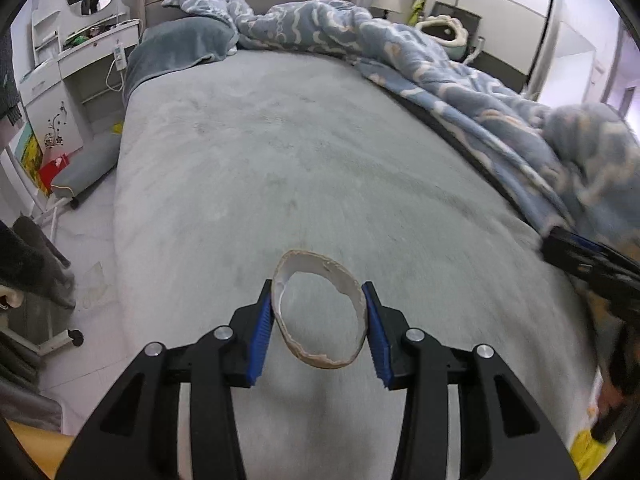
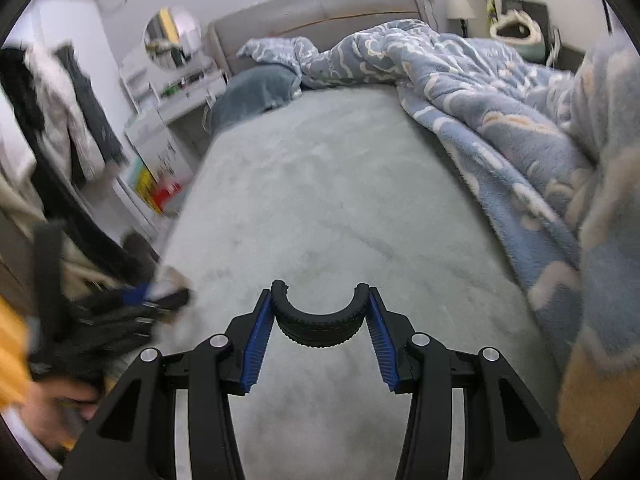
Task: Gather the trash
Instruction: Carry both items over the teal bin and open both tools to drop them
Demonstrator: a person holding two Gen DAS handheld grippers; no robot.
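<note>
Left gripper (image 1: 320,312): both blue pads pressed on a squashed cardboard ring (image 1: 319,312), torn edges, held clear above the bed (image 1: 280,152). Right gripper (image 2: 320,316): clamped on a black ribbed curved piece (image 2: 320,326), half-ring shape with its open side facing the headboard (image 2: 320,12), also lifted off the bed. Bed surface is a grey-green plush sheet, bare in the middle. Blue cloud-pattern duvet (image 1: 460,92) is bunched along the bed's right side and up to the headboard; a grey-blue pillow (image 1: 176,50) sits at the bed's head-left corner. White dresser (image 1: 80,68) stands left of the bed, by the headboard. From the left wrist view the right gripper shows blurred at the bed's right edge.
</note>
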